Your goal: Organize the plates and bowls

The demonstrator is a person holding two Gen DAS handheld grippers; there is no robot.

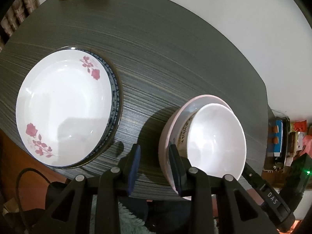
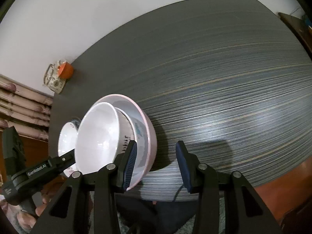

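On the left of the dark table (image 1: 165,44), a rose-patterned plate (image 1: 64,107) lies on a blue-rimmed plate (image 1: 115,89). The left gripper (image 1: 156,167) points steeply down, jaws partly open; its right pad sits inside the pink bowl (image 1: 165,136), against the wall, its left pad stands clear outside. A white bowl (image 1: 216,138) nests in the pink one. The right gripper (image 2: 156,165) also points steeply down, partly open, left pad inside the far side of the pink rim, right pad over bare table; neither visibly clamps.
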